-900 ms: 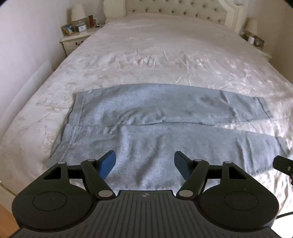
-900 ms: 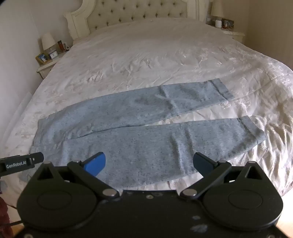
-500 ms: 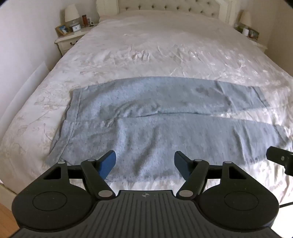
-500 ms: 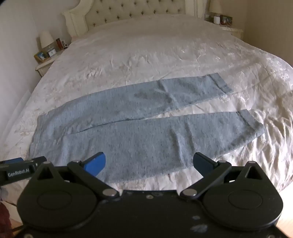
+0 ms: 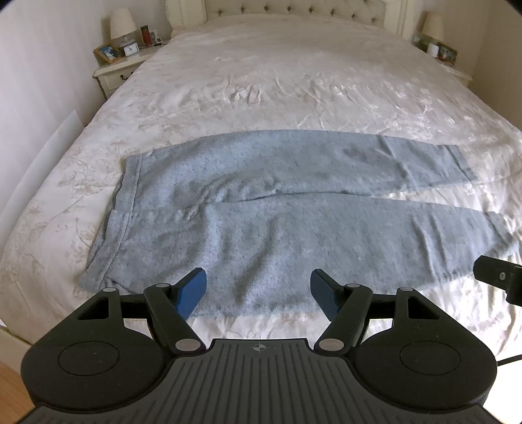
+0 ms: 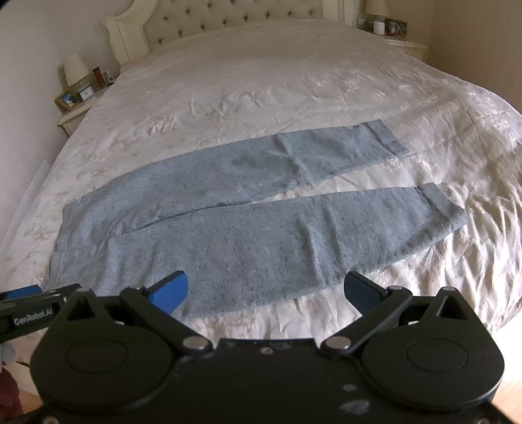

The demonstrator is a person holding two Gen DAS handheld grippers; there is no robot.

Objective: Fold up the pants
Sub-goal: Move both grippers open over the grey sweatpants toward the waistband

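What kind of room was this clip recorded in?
A home bedroom, most likely: a large bed with a tufted headboard, nightstands with a lamp on each side, and grey pants spread on the bedspread.

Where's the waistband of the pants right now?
The waistband lies at the left end of the pants in both views, flat on the bed, on the side of the left nightstand.

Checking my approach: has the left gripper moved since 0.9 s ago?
Yes. The left gripper has backed away: the pants' near edge now lies just ahead of it, not beneath.
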